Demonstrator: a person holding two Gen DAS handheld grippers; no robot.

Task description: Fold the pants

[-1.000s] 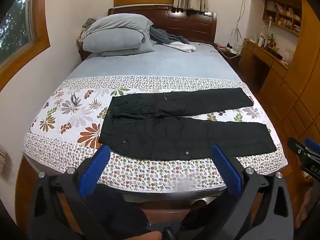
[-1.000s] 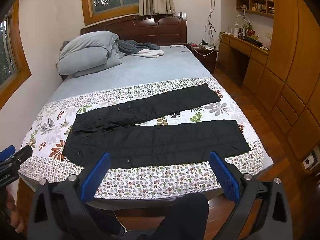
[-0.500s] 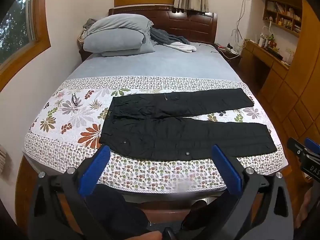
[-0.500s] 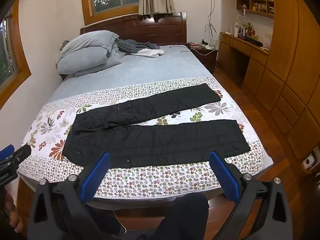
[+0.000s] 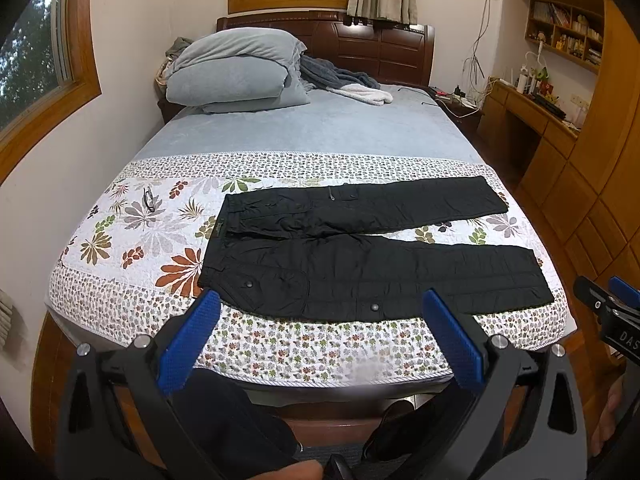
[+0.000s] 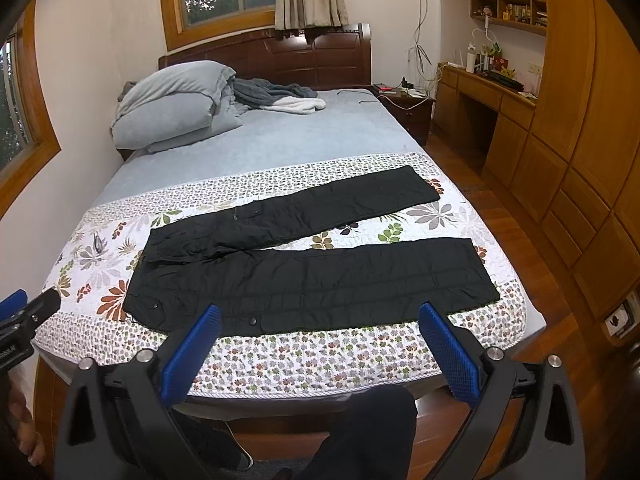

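Note:
Black pants [image 5: 360, 248] lie flat on the floral quilt [image 5: 132, 240] at the foot of the bed, waist to the left, the two legs spread apart and running right. They also show in the right wrist view [image 6: 312, 272]. My left gripper [image 5: 320, 304] is open and empty, held off the bed's near edge in front of the pants. My right gripper [image 6: 318, 314] is open and empty, also short of the near edge. Each gripper shows at the edge of the other's view.
Grey pillows [image 5: 236, 72] and a crumpled blanket [image 5: 340, 80] lie at the headboard end. A small dark object [image 5: 149, 199] lies on the quilt left of the waist. A wooden desk and cabinets [image 6: 560, 152] line the right wall. My legs stand below the bed edge.

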